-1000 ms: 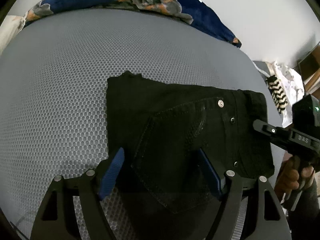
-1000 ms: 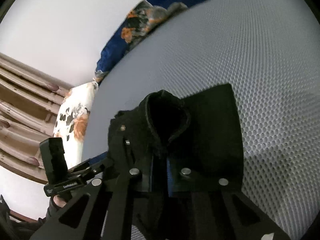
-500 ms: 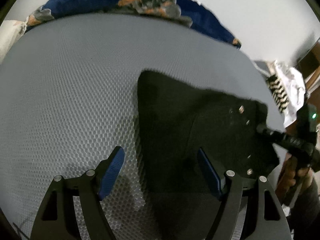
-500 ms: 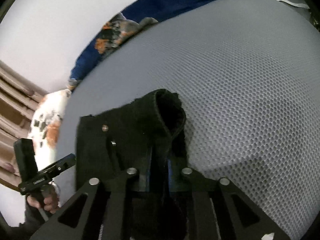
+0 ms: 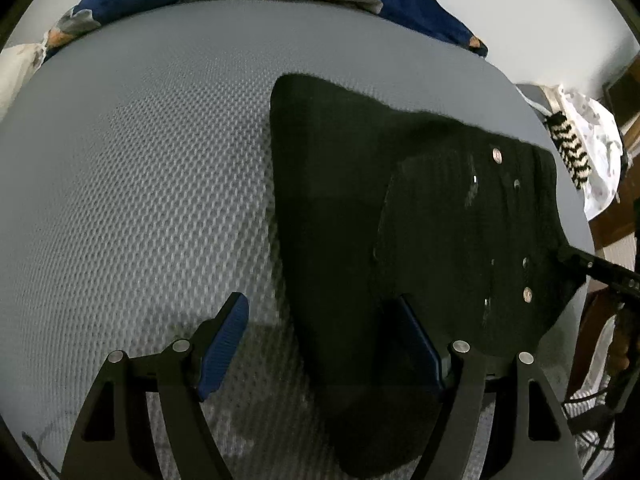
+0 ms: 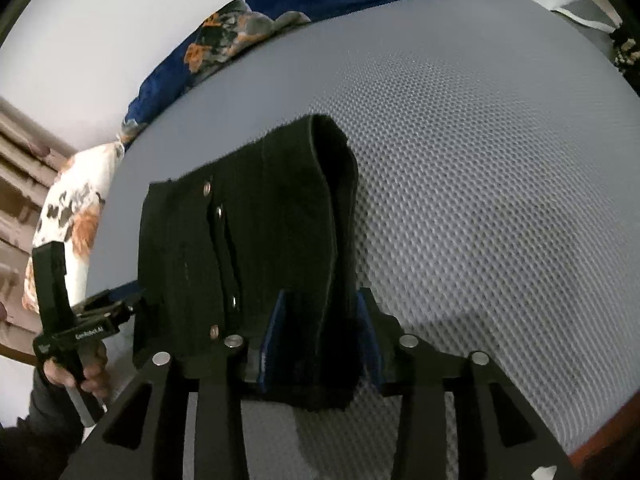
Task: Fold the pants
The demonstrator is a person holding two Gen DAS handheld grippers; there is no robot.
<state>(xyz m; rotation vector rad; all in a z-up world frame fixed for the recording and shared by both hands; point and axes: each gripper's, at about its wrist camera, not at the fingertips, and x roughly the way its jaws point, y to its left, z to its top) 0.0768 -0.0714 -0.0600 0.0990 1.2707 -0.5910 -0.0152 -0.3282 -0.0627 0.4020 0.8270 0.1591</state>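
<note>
Here the grey mattress (image 5: 140,184) fills both views, and the folded black pants (image 5: 400,220) lie on it as a compact bundle, well this side of the blue flowered blanket (image 5: 400,4) along the mattress's far edge. Relative to the pants, the right gripper (image 6: 320,340) sits at one short end with a thick fold between its blue pads. Its jaws have just been opening, and the pads now look slack on the cloth rather than pinching it (contact on the far pad is hard to judge). The left gripper (image 5: 320,344) stands wide, holding nothing, one pad over bare mattress and the other at the pants' near long edge. The bundle's long axis runs from the left gripper's side toward the right one, so whichever move follows, the right hand is already at the end, the left at the flank. The pants' black-on-black layers are hard to separate, their near corner is cut off under the left gripper, and the person's hand (image 6: 76,376) is only partly in view.
</note>
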